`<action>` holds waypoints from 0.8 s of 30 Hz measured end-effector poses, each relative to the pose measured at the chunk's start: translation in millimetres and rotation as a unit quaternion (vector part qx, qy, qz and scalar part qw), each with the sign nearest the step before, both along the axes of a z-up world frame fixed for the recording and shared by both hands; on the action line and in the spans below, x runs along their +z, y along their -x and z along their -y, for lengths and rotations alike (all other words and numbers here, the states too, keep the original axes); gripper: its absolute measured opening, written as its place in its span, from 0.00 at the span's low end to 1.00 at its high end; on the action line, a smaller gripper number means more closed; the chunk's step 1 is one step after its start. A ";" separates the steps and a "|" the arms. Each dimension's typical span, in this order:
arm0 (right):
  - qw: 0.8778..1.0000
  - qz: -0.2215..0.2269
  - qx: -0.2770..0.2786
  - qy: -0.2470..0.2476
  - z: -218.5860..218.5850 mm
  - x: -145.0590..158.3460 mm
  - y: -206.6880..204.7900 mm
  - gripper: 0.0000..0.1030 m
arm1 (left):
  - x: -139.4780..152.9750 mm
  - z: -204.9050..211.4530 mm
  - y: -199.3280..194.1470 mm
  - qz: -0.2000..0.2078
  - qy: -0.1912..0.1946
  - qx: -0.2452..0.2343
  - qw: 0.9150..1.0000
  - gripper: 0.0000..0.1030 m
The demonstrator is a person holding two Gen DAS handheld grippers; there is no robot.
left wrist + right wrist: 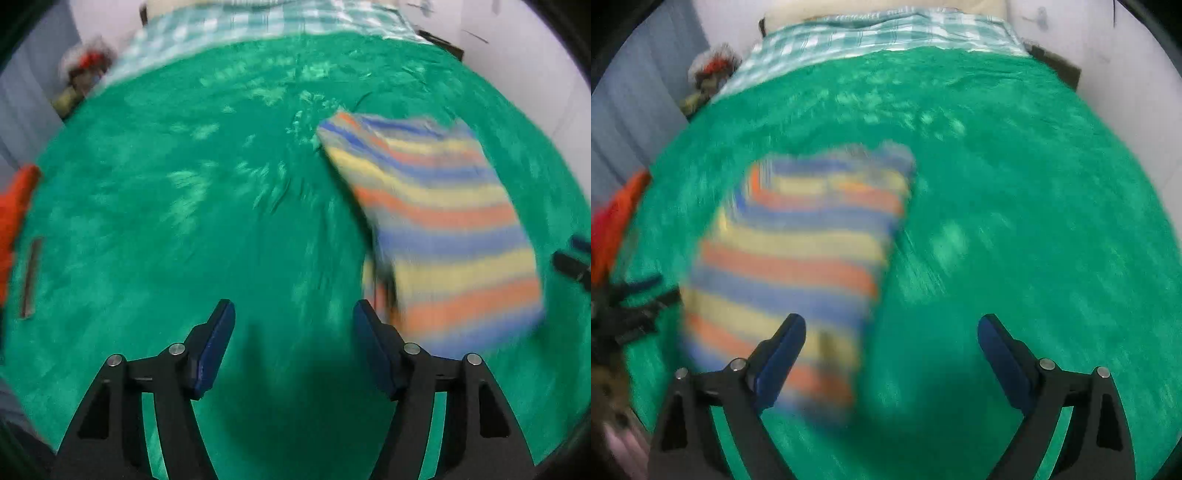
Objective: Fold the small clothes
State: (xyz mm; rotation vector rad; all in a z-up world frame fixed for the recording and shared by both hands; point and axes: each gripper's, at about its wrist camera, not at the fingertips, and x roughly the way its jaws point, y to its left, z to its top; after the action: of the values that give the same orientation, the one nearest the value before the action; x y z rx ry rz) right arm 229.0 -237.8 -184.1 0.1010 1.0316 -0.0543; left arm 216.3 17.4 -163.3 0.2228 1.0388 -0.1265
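A small striped garment (436,221) in blue, yellow and orange lies folded into a long rectangle on the green blanket (221,192). In the left wrist view it sits to the right of my left gripper (293,314), whose blue-padded jaws stand open over bare blanket. The right wrist view shows the same garment (801,258) at left, under and beyond the left finger of my right gripper (891,326). That gripper is open too, with nothing pressed between its pads. Both pictures are blurred by motion.
Orange cloth (14,218) lies at the blanket's left edge, with a flat grey strip (31,277) beside it. A checked sheet (879,37) covers the far end of the bed. A cluttered heap (709,74) sits far left. White walls surround the bed.
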 end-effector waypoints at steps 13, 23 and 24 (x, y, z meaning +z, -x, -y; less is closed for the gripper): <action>0.993 0.072 -0.005 0.099 -78.2 89.5 174.5 0.99 | 79.1 6.4 152.8 0.055 -0.062 0.062 0.995 1.00; 0.995 0.053 -0.003 0.090 -91.1 118.6 211.1 0.99 | 113.3 9.6 177.3 0.033 -0.012 0.047 0.998 1.00; 0.994 0.055 -0.002 0.091 -91.6 120.0 213.9 0.99 | 115.7 11.4 180.5 0.036 -0.013 0.043 0.998 1.00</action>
State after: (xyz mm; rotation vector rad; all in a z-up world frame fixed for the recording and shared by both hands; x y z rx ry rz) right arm 15.0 -146.2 -64.1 -0.0597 0.9127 -0.1442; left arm 35.8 5.9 -47.6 0.2052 0.9780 -0.0265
